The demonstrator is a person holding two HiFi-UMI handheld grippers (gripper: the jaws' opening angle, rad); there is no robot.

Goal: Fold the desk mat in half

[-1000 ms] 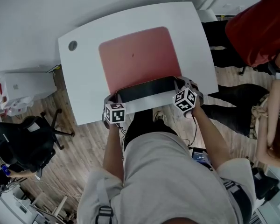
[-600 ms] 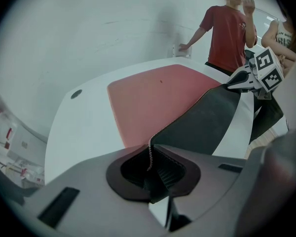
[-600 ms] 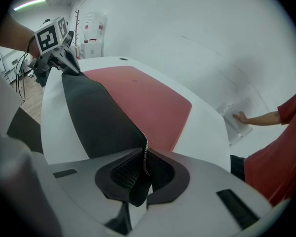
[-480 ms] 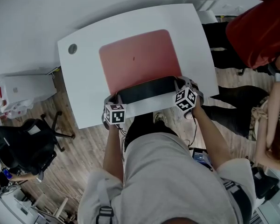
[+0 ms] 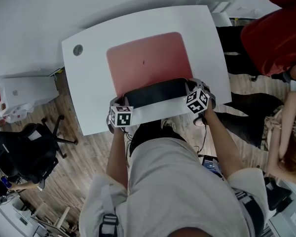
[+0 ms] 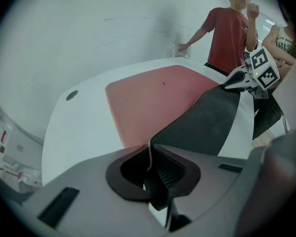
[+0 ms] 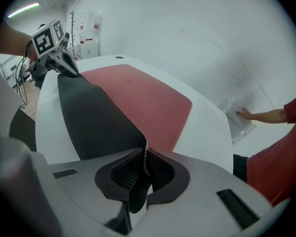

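Both near corners of the mat are pinched and raised off the white desk. Far left, a black chair stands on the wood floor. The left gripper is clamped on the mat's near left corner, with the stitched hem between its jaws. The mat lies pink side up in the middle of the desk, its far part flat. Its near strip curls up so the black underside shows. The right gripper is clamped on the near right corner in the same way. Further right, a person in red stands beside the desk.
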